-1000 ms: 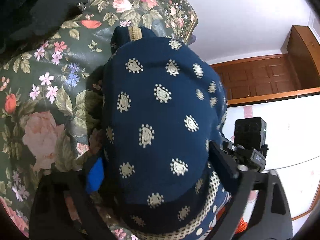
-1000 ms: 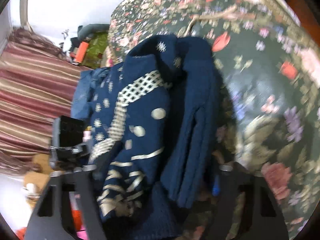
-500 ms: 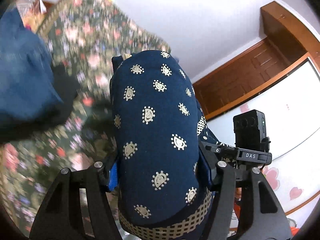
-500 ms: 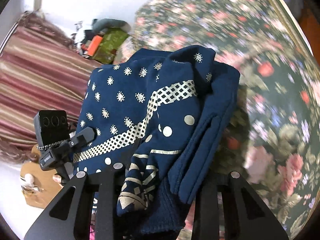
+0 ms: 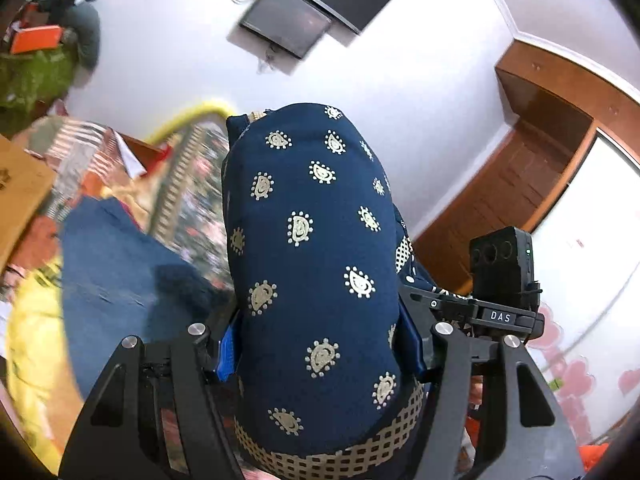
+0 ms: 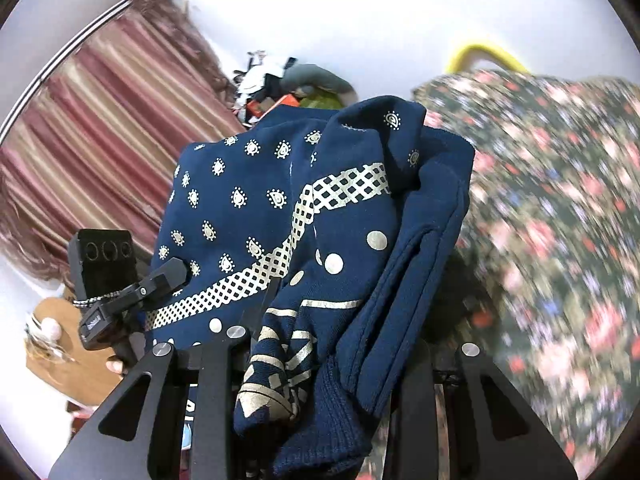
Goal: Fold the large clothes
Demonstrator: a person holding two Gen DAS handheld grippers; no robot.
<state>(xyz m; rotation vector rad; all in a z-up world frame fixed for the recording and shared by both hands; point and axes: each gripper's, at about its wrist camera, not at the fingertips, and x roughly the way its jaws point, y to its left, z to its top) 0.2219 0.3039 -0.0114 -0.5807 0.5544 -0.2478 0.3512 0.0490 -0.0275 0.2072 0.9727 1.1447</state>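
The navy printed garment (image 5: 316, 280) is a thick, soft, floppy bundle, light but bulky, so I judge it will sag unless held at both ends. The left gripper (image 5: 318, 344) is clamped around the near end of the folded bundle; the right gripper (image 6: 332, 364) is pinching its stacked layers and ribbed cuff. A second ago it hung low over the floral bedspread (image 6: 560, 240); now it is raised, with the wall and a screen (image 5: 288, 20) behind it.
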